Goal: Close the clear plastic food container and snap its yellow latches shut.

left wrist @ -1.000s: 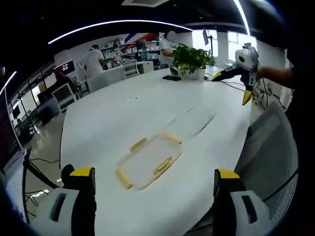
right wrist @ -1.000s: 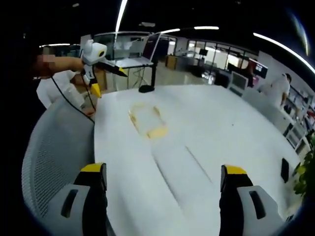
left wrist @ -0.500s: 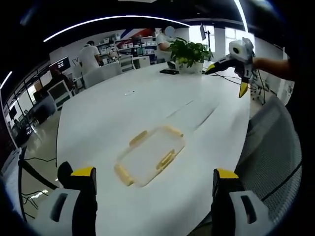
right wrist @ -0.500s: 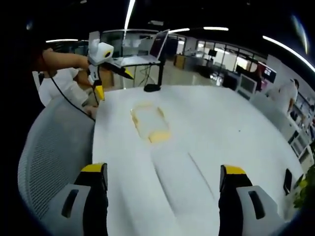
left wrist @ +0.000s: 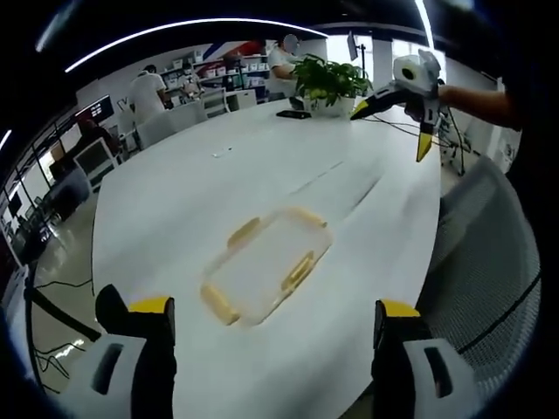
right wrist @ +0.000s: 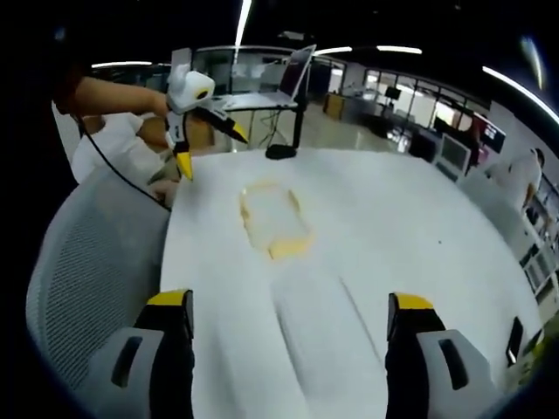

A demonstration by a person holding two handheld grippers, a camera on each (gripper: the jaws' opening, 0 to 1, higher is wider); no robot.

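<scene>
Clear container (left wrist: 266, 275) with yellow latches (left wrist: 298, 269), white table (left wrist: 201, 192), grey mesh chair (right wrist: 92, 279).

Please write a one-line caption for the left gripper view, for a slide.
Open left gripper above a clear container with yellow latches on a white table; right gripper beyond.

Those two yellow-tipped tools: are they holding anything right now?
No. Both the left tool and the right tool are open and empty; the clear container lies untouched on the white table.
</scene>
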